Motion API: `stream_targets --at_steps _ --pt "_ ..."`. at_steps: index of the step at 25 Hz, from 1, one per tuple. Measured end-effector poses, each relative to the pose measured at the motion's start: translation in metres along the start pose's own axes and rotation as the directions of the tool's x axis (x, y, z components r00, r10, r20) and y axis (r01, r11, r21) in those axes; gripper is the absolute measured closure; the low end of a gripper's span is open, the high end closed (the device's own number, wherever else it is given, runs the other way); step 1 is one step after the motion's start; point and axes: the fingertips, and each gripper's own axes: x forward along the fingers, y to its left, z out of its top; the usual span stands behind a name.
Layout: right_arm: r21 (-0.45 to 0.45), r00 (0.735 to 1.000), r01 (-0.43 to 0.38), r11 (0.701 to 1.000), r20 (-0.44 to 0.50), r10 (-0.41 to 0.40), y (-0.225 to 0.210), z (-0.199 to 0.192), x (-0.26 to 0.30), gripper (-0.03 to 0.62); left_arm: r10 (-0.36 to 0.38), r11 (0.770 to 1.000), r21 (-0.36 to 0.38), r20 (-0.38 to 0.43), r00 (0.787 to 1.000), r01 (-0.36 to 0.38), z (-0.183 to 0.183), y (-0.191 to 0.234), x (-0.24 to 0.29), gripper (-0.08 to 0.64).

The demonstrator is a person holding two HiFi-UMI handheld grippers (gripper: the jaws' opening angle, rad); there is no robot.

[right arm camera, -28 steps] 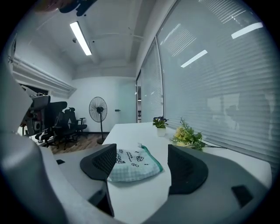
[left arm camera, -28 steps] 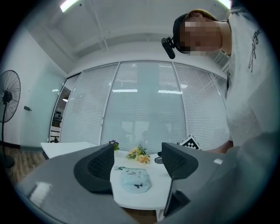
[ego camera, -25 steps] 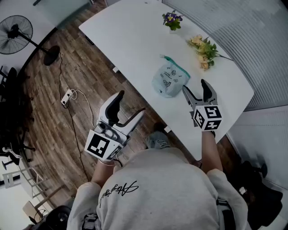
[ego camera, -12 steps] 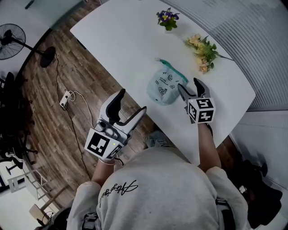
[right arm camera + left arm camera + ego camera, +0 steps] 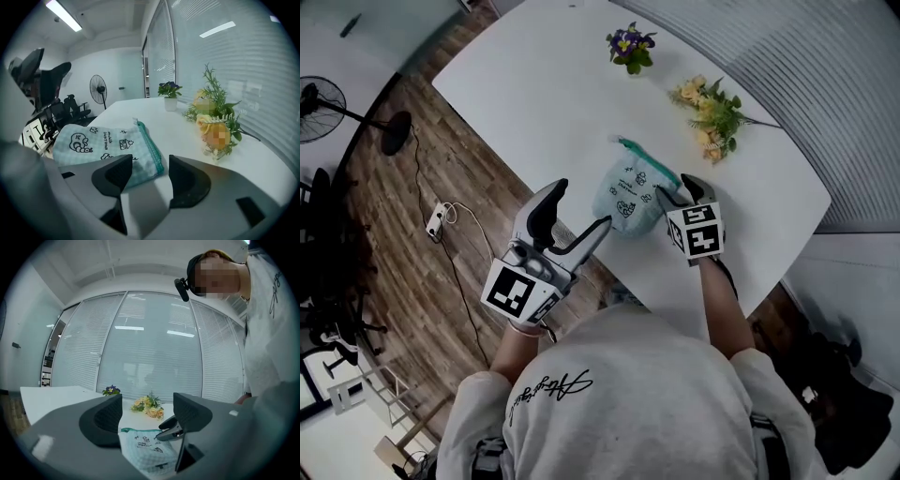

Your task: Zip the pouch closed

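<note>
Left gripper (image 5: 578,208): jaws wide apart, nothing between them. It is held off the near edge of the white table (image 5: 553,84), over the wood floor, pointing level across the tabletop. In its own view the pouch shows beyond the gap, not inside it.

Right gripper (image 5: 149,164): jaws partly open and just now closing. It is over the table close to the near edge, tipped downward. The near corner of the pouch, zip side, lies between the pads. Neither pad looks pressed on the fabric. The left pad may brush it, but the view is too foreshortened to say.

Pouch (image 5: 633,192): pale green check with small printed doodles. It lies flat on the table, just in from the near edge. Its teal zip (image 5: 150,140) runs along the side toward the table's far-right edge.

Yellow bouquet (image 5: 708,112): lies on the table by the far-right edge. Small pot of purple flowers (image 5: 626,45): at the table's far end.
</note>
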Motion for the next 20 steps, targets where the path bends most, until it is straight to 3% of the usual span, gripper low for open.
stream_targets --at_steps 8,10,15,20 --pt "-0.053 0.998 0.007 0.999 -0.058 -0.010 0.004 -0.003 0.005 0.401 -0.059 0.997 0.045 0.003 0.998 0.059 0.010 -0.003 0.033 0.232" --pt "-0.065 0.998 0.021 0.998 -0.065 -0.026 0.005 -0.004 0.004 0.497 -0.077 0.996 0.036 -0.005 0.997 0.077 0.008 0.001 0.036 0.232" --pt "-0.077 0.995 0.065 0.995 -0.074 -0.071 0.005 -0.003 0.004 0.511 -0.139 0.990 0.034 -0.030 0.990 0.140 0.005 0.017 0.048 0.232" --pt "-0.017 0.994 0.088 0.996 -0.064 -0.089 0.006 -0.003 0.004 0.522 -0.208 0.977 0.034 -0.062 0.976 0.210 -0.003 0.031 0.056 0.232"
